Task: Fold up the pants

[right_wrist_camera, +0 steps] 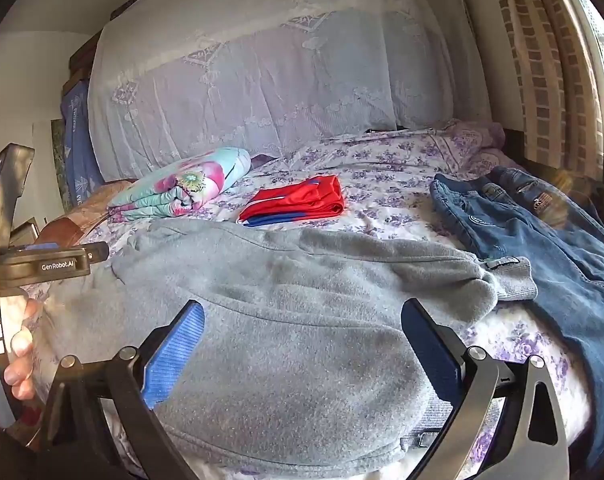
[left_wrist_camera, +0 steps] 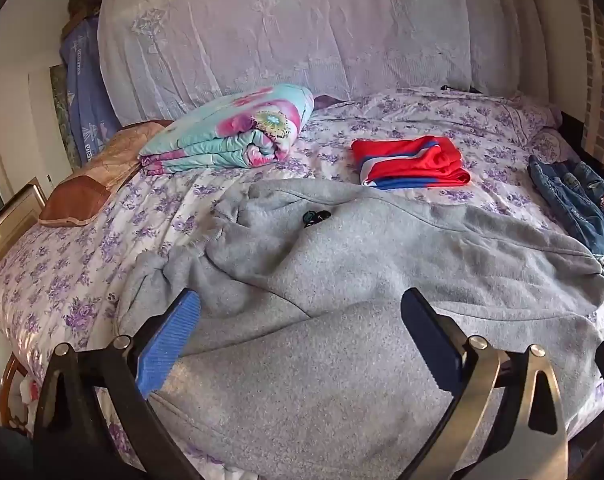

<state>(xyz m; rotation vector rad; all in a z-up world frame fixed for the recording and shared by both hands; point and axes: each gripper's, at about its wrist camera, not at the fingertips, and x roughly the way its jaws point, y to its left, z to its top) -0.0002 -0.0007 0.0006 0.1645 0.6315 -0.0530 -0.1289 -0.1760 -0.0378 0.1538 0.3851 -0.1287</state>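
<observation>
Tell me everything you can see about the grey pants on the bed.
The grey pants look like thick fleece sweatpants, spread unfolded and rumpled across the near side of the floral bedsheet. A dark drawstring shows near the waist. One ribbed cuff lies against the blue jeans. Both open grippers hover over the fabric, not gripping it.

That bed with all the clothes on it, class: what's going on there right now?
A person holds a gripper in each hand over grey sweatpants spread unfolded on the flowered bed. The left gripper and right gripper both hang open above the fabric, gripping nothing. A red garment lies folded farther back, jeans lie to the right, and a folded quilt sits to the left.
</observation>
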